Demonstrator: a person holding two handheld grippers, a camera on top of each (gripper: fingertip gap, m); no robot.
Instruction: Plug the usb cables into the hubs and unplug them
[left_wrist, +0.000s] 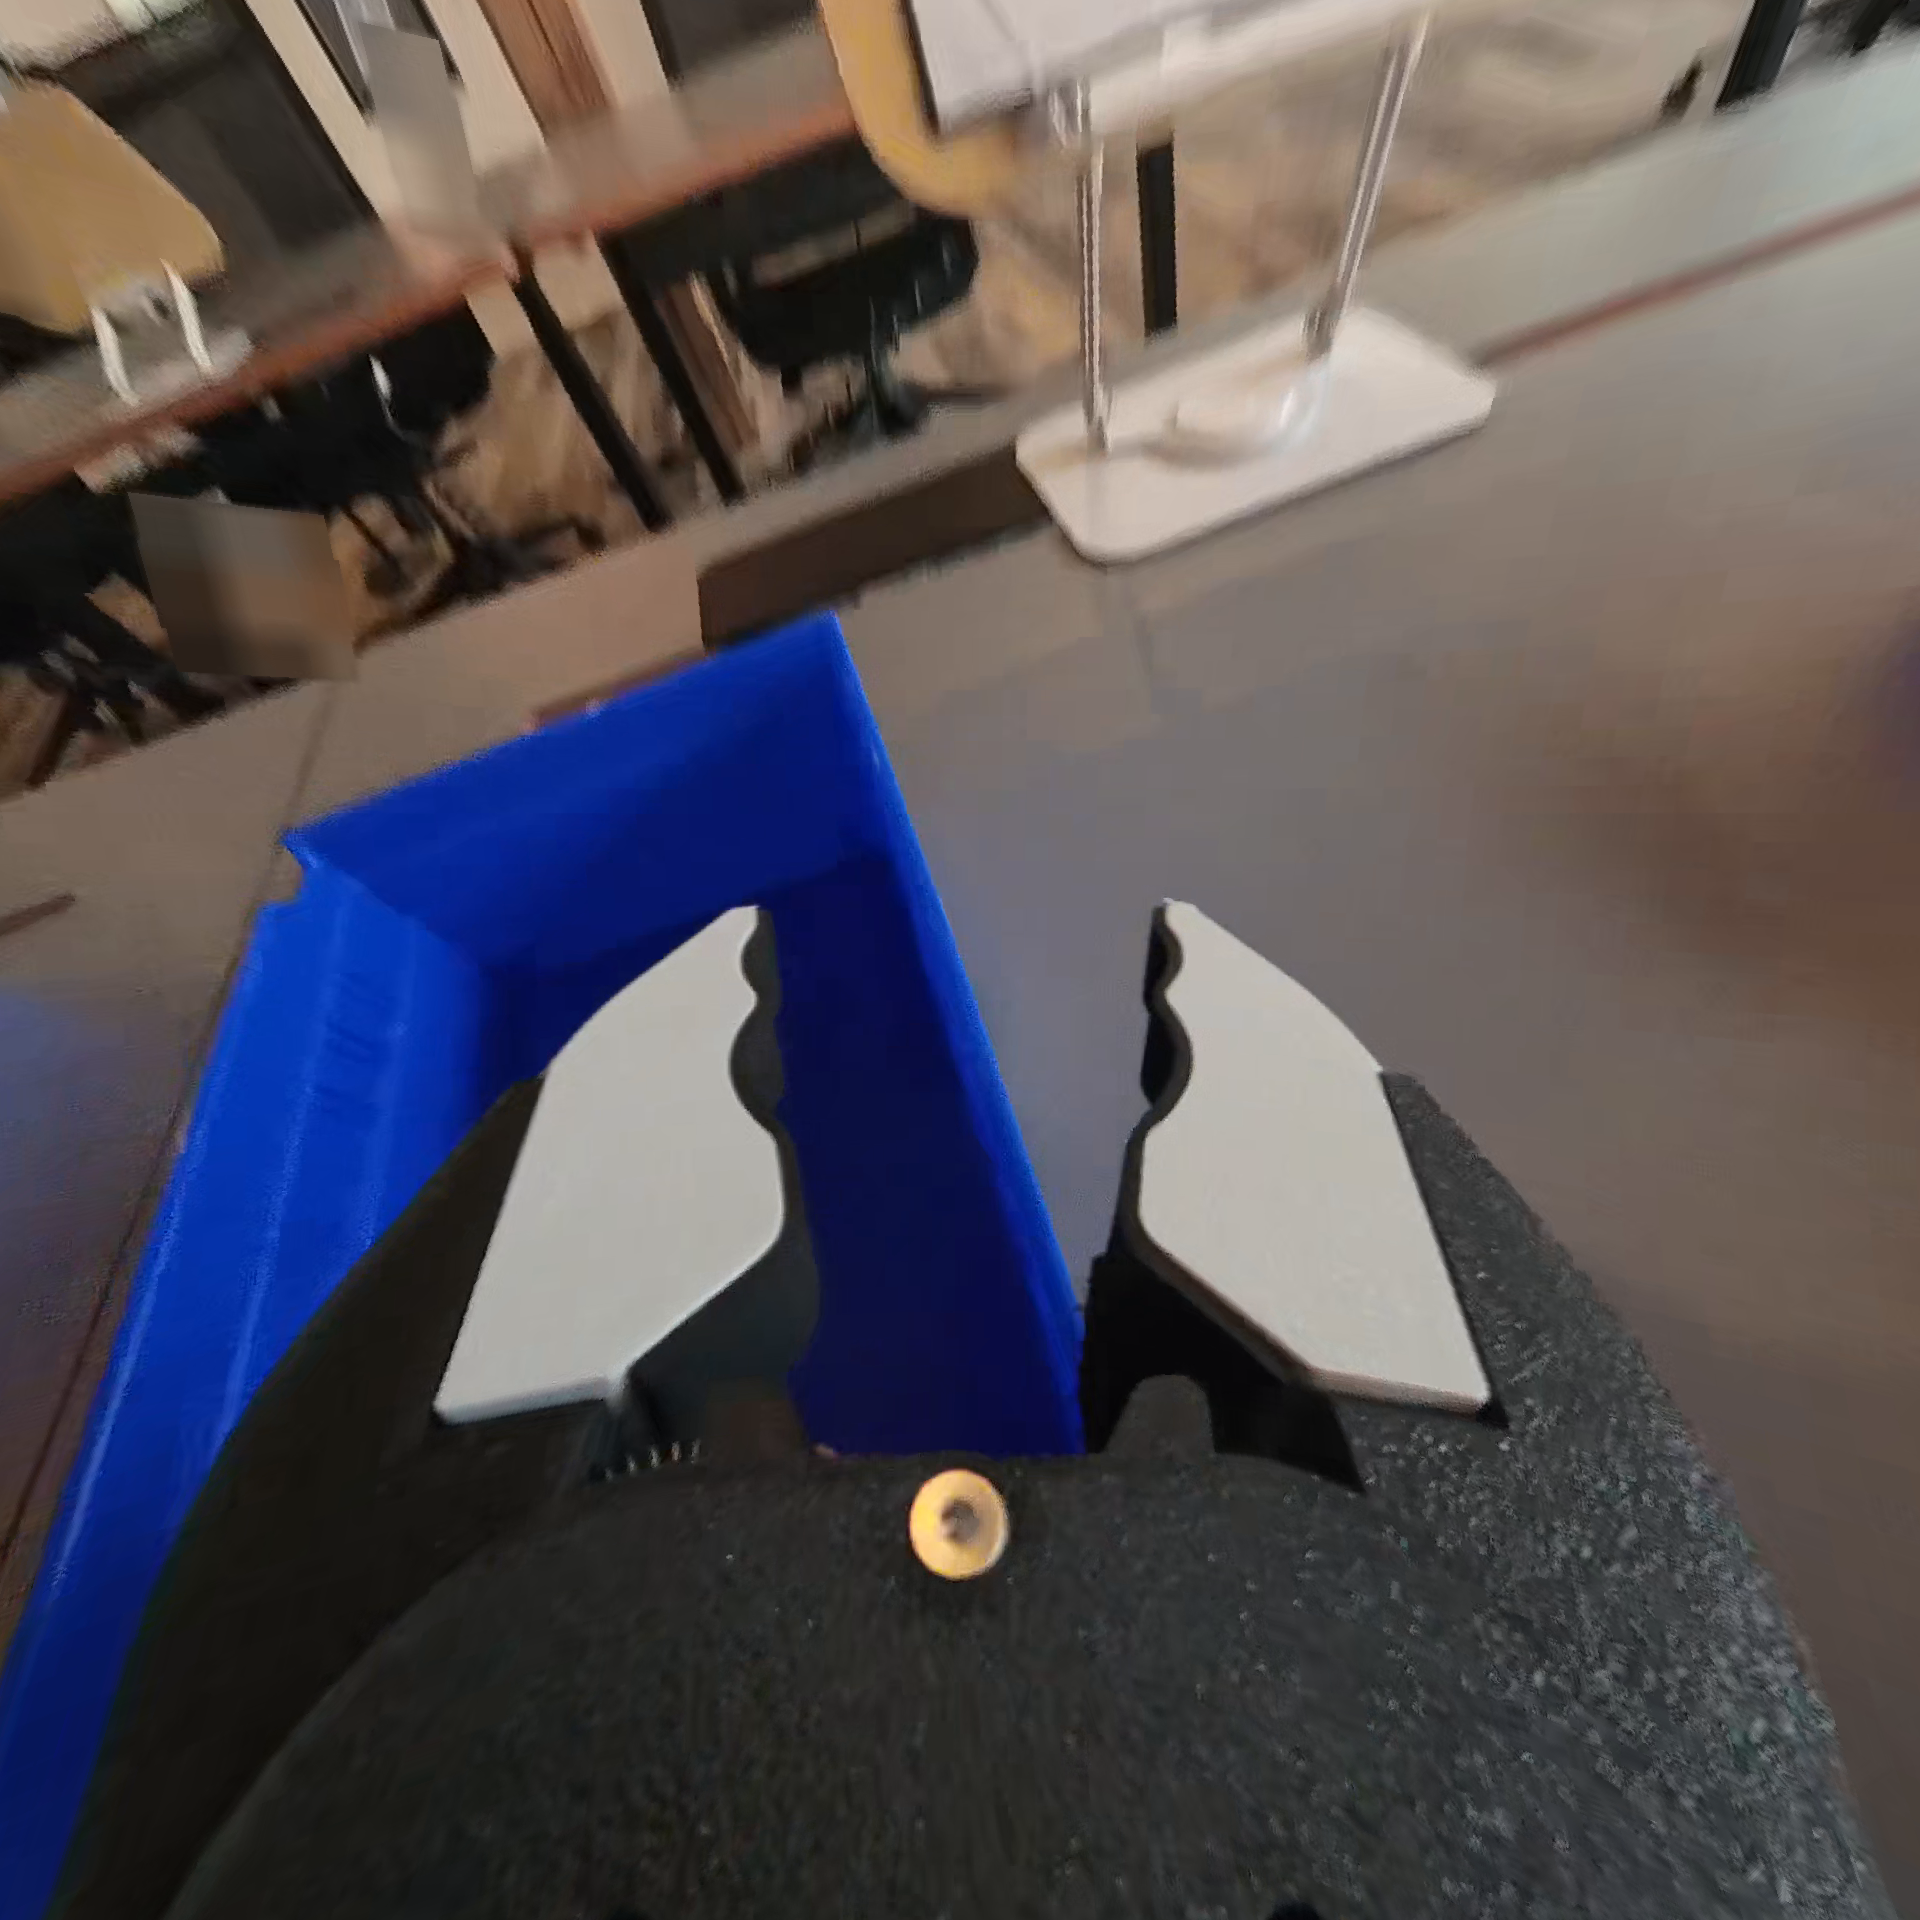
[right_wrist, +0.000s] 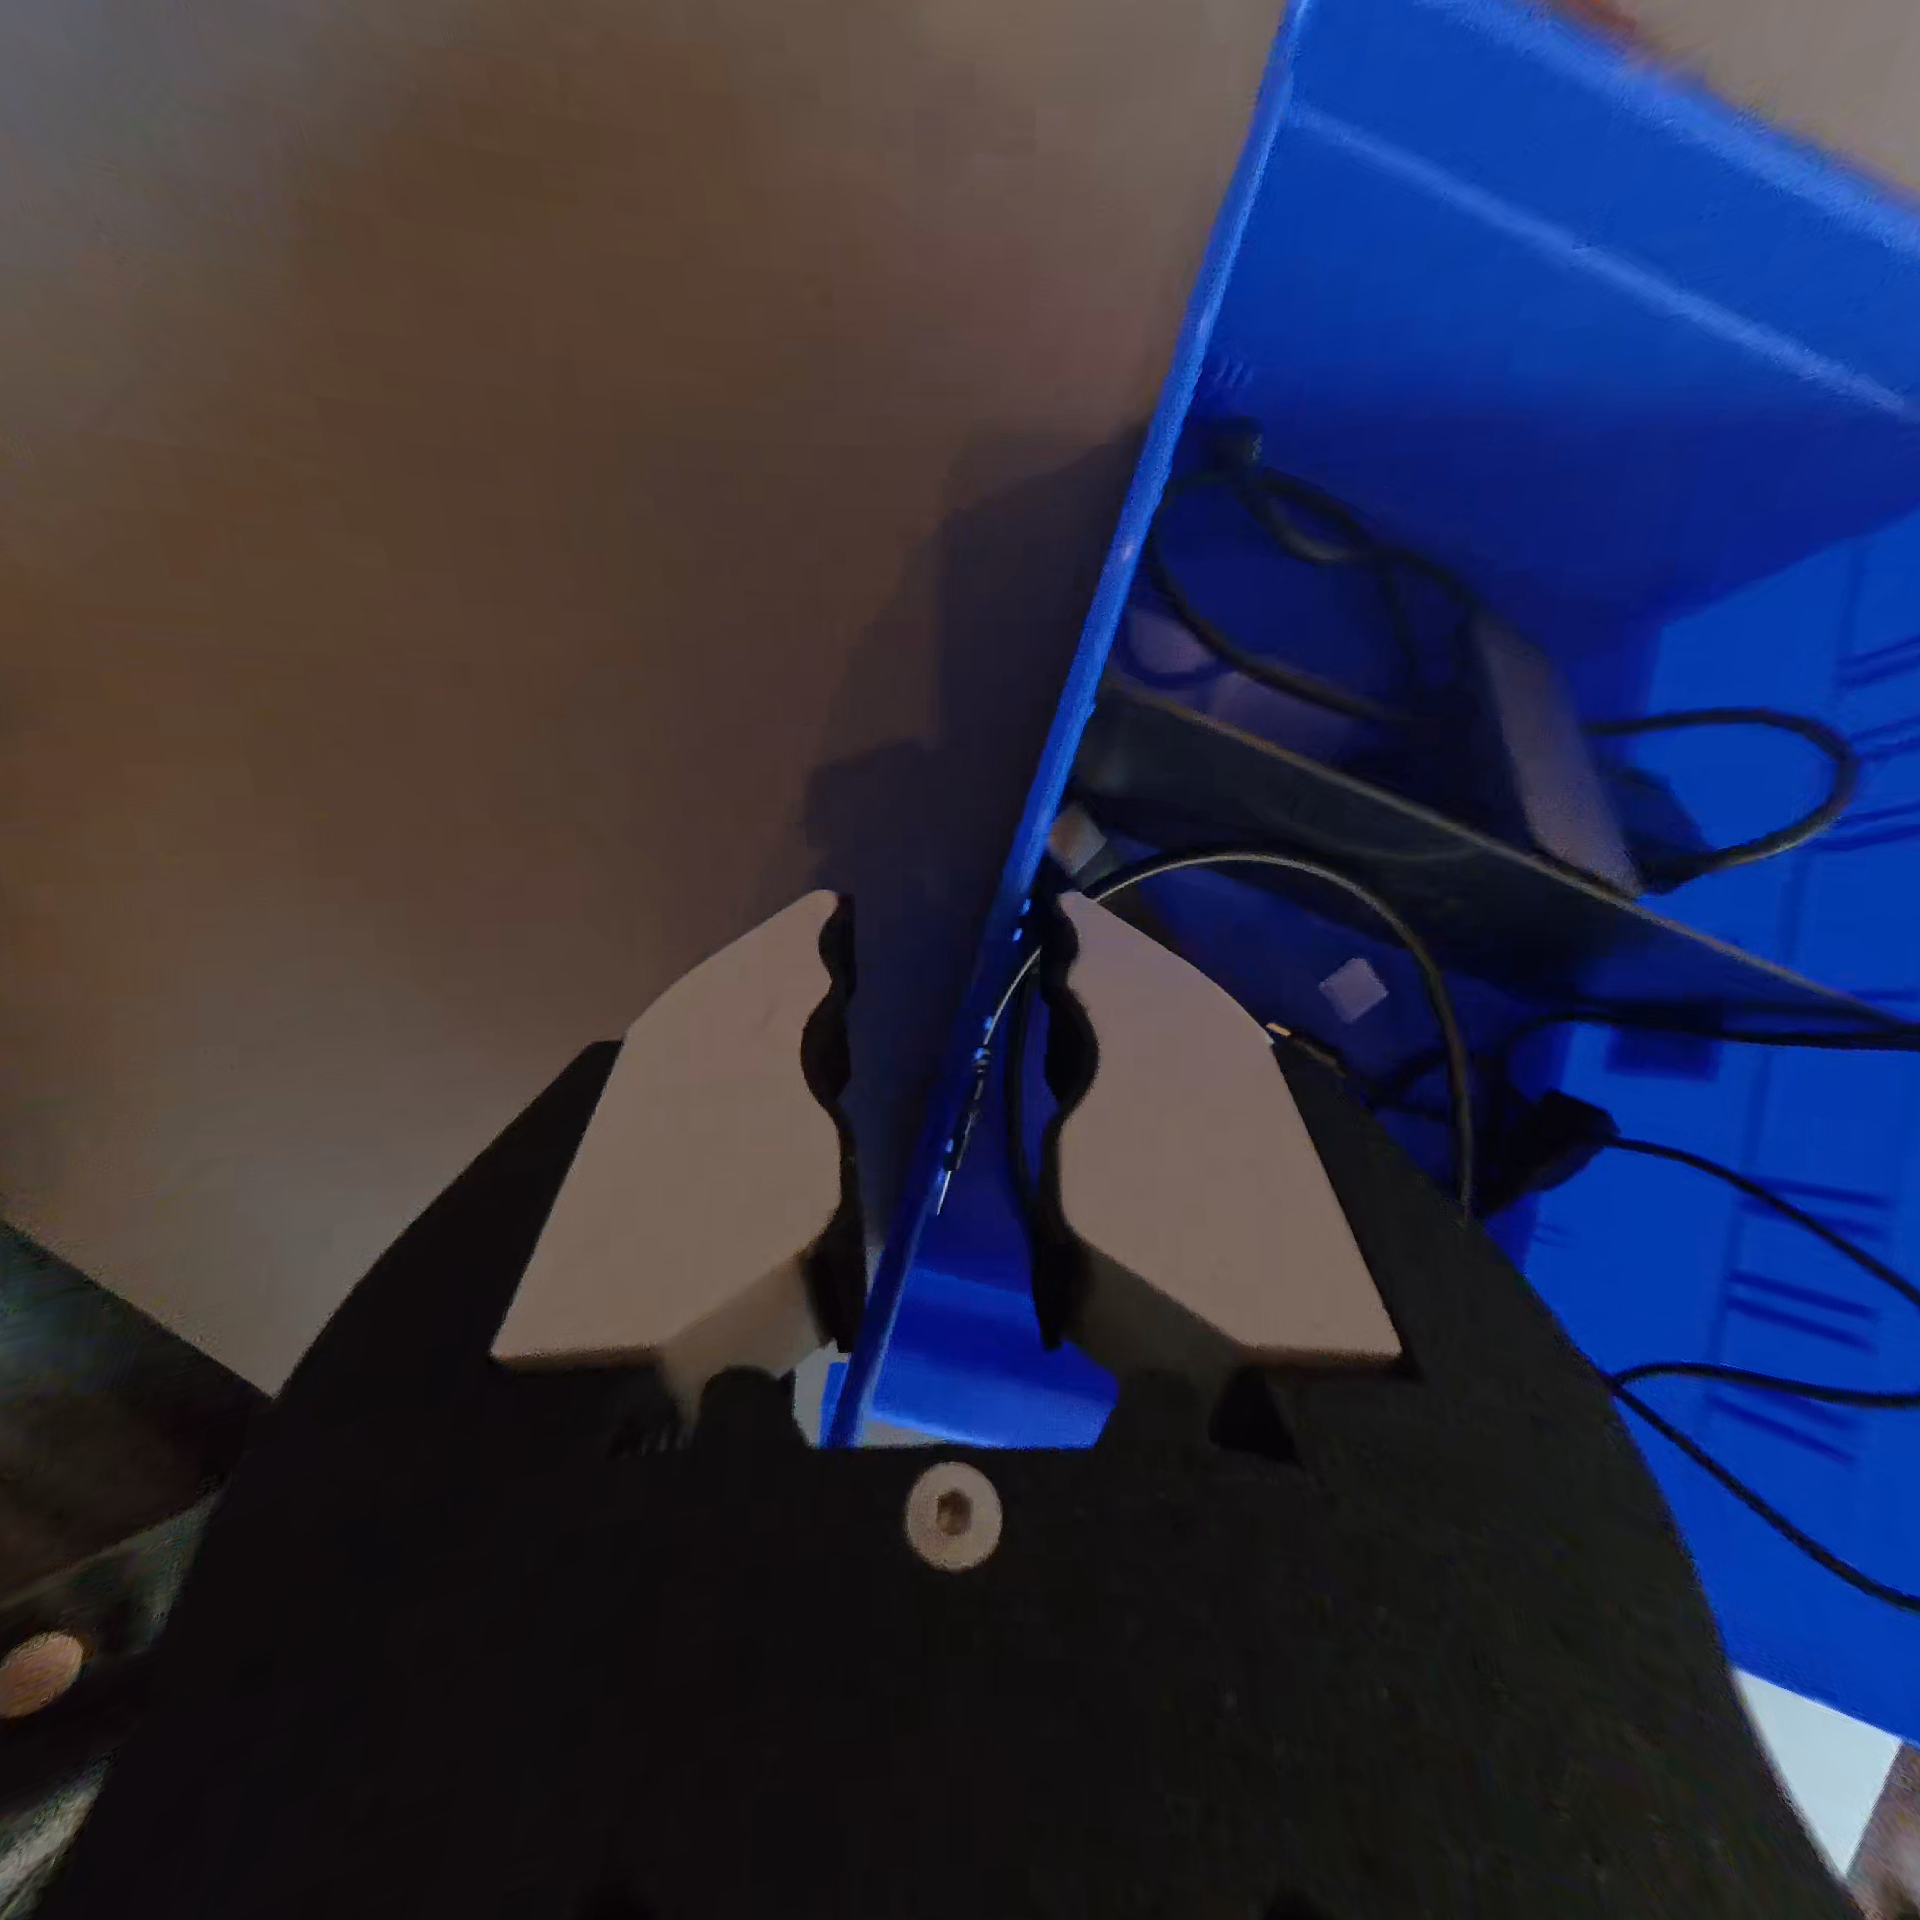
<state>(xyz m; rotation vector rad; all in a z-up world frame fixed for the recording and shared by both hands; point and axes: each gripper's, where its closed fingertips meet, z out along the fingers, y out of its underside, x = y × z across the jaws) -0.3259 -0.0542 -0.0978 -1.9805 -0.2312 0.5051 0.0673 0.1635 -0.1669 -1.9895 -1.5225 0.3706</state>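
at left, left gripper (left_wrist: 961, 997) spread wide, straddling bin (left_wrist: 623, 831) wall, holding nothing. at right, right gripper (right_wrist: 951, 1003) parted astride the same wall; cables (right_wrist: 1434, 997) and hub (right_wrist: 1351, 821) inside. step: reaching in. next: close on a plug.

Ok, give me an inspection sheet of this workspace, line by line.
Surface: brown table, bare beside the bin.
Job's things: blue bin holding a grey hub; a silver USB plug by its wall.
Clutter: white stand base at the back.
Grippers: left tongs open, straddling the bin wall; right tongs straddling the bin wall, grip unclear.
Cables: black cables looped in the bin.
Surroundings: blurred desks and chairs.
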